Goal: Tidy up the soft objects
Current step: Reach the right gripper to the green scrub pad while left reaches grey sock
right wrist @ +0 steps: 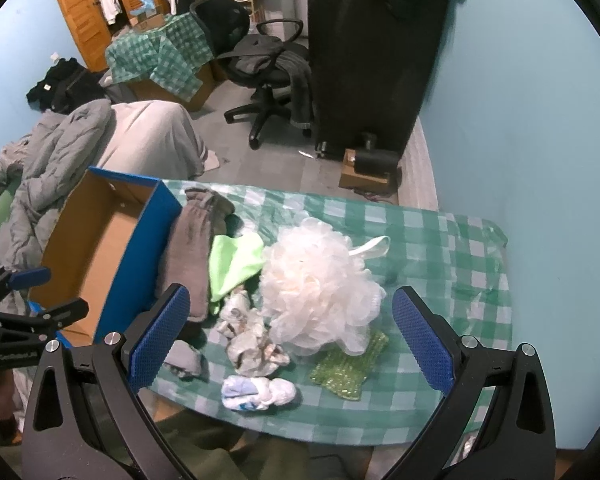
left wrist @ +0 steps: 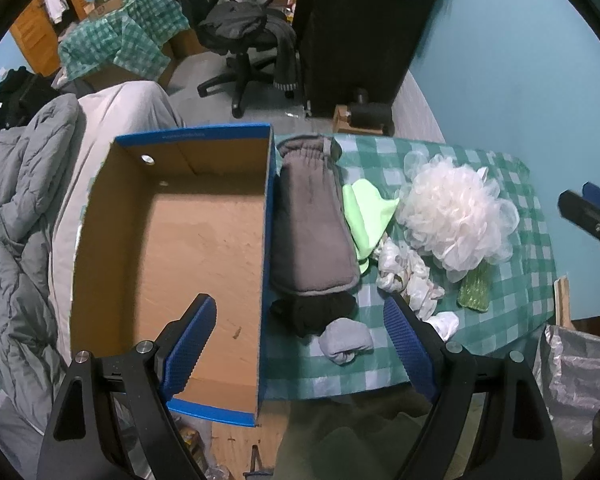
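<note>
An empty blue cardboard box stands at the left end of the green checked table. Right of it lie a grey mitten, a lime cloth, a white bath pouf, a patterned white rag, a green sponge, a black sock, a grey sock roll and a white sock roll. My left gripper hovers open over the box's near right wall. My right gripper hangs open above the rag and pouf.
A grey duvet is heaped on a bed left of the box. Behind the table are an office chair, a tall black panel and the blue wall. A plastic bag hangs at the table's right end.
</note>
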